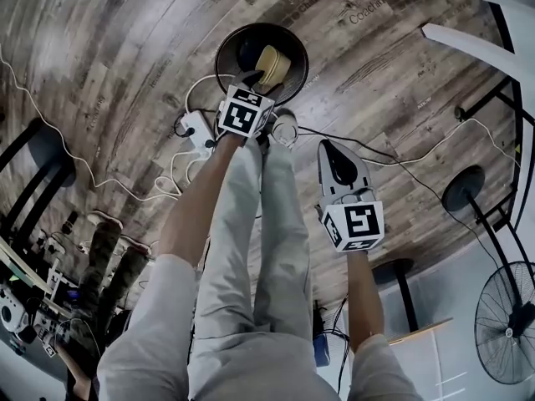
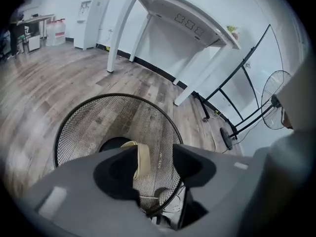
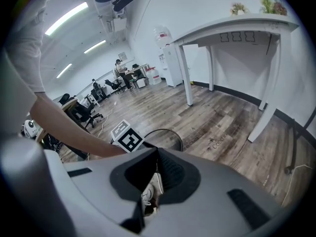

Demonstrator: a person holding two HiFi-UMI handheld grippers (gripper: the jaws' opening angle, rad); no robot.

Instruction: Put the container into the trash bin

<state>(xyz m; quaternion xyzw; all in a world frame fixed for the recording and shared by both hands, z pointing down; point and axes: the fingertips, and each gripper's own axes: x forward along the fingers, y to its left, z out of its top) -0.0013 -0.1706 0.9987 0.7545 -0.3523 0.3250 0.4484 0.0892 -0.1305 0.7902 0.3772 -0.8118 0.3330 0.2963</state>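
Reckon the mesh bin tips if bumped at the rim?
Probably light: the trash bin is open wire mesh, so a bump may slide it on the wood floor. Its base looks narrower than its rim, so it could tip.

A beige container (image 1: 272, 65) lies inside a round black wire-mesh trash bin (image 1: 227, 53) standing on the wood-plank floor (image 1: 125, 48). The left gripper (image 1: 255, 80) hangs over the bin's near rim, with the right gripper (image 1: 338, 161) to its right, nearer the person. A white power strip (image 1: 197, 129) lies just left of the bin.
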